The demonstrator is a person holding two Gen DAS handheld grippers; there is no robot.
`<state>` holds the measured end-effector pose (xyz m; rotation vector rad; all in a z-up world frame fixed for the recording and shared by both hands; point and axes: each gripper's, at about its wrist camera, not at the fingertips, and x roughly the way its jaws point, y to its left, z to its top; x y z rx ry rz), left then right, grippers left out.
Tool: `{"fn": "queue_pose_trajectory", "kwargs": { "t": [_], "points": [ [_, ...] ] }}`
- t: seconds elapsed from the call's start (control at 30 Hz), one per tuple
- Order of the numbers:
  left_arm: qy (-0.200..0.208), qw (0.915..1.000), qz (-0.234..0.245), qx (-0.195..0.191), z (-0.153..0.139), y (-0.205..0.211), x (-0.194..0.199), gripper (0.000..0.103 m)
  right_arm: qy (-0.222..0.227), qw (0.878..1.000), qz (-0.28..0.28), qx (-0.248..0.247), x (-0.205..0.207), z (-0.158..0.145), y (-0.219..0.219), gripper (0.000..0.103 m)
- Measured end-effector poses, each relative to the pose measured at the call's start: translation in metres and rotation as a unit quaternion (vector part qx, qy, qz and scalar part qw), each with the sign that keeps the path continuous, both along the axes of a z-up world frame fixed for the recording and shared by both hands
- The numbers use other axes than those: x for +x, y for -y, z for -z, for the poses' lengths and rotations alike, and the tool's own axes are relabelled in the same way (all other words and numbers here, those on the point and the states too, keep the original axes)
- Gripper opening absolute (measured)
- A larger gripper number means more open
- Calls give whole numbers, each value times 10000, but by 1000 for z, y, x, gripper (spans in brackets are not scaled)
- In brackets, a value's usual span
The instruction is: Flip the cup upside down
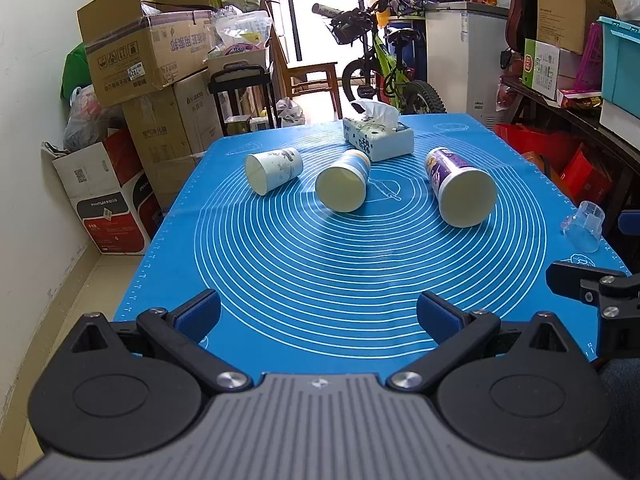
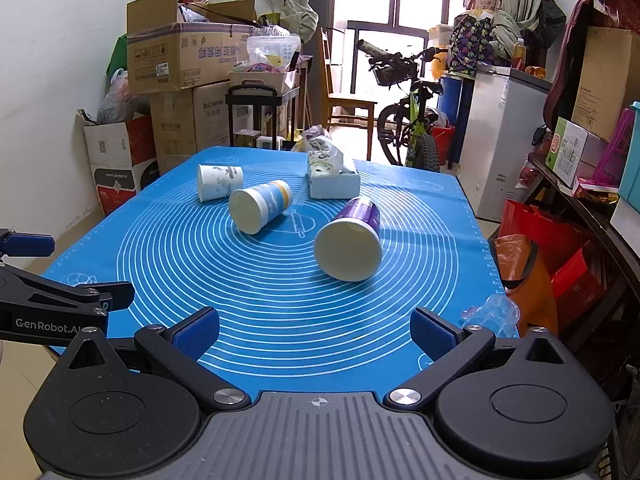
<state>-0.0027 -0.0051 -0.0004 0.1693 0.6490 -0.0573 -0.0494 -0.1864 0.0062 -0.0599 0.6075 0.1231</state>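
Observation:
Three paper cups lie on their sides on the blue mat [image 1: 360, 280], mouths toward me: a white patterned cup [image 1: 274, 170] at the left, a blue-and-orange cup [image 1: 343, 185] in the middle, a purple cup [image 1: 460, 192] at the right. They also show in the right wrist view: white cup [image 2: 219, 182], blue-and-orange cup [image 2: 260, 207], purple cup [image 2: 350, 240]. A small clear plastic cup [image 1: 584, 228] [image 2: 494, 314] lies at the mat's right edge. My left gripper [image 1: 318, 314] is open and empty over the mat's near edge. My right gripper [image 2: 314, 330] is open and empty, to the right of the left one.
A tissue box [image 1: 378, 136] [image 2: 332, 178] stands at the back of the mat. Cardboard boxes [image 1: 152, 60] pile up at the left, a bicycle [image 1: 384, 64] and a white freezer [image 1: 460, 52] stand behind, and shelves with boxes [image 1: 560, 72] line the right.

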Motion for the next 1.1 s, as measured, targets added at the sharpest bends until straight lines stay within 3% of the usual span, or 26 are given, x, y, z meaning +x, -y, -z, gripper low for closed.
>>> {"fn": "queue_pose_trajectory", "kwargs": {
  "t": [1.1],
  "points": [
    [-11, 10000, 23, 31, -3, -1, 0, 103, -12, 10000, -9, -18, 0, 0, -1, 101]
  ]
}}
